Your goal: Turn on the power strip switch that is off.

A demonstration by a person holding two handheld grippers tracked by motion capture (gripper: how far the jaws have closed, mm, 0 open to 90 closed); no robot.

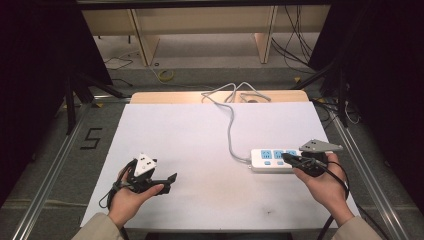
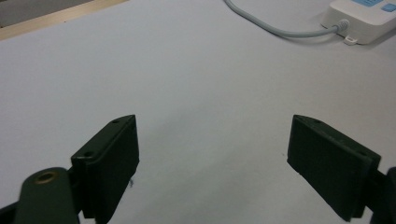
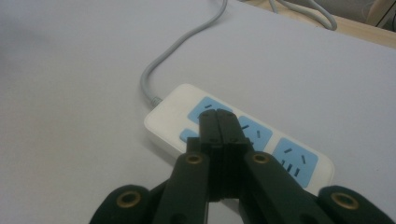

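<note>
Right gripper view shows the power strip [image 3: 243, 140] directly under the tip of the right gripper [image 3: 218, 116], whose jaws are pressed together with nothing between them, poised over the blue switch [image 3: 189, 136] and first socket beside the cord [image 3: 163, 58] end. Judging by this, the step in hand is pressing that switch, so the next move calls for a short, straight push down without sliding the strip. Far off to its side, the left gripper [image 2: 212, 149] idles wide apart over bare table [image 2: 187, 70].
</note>
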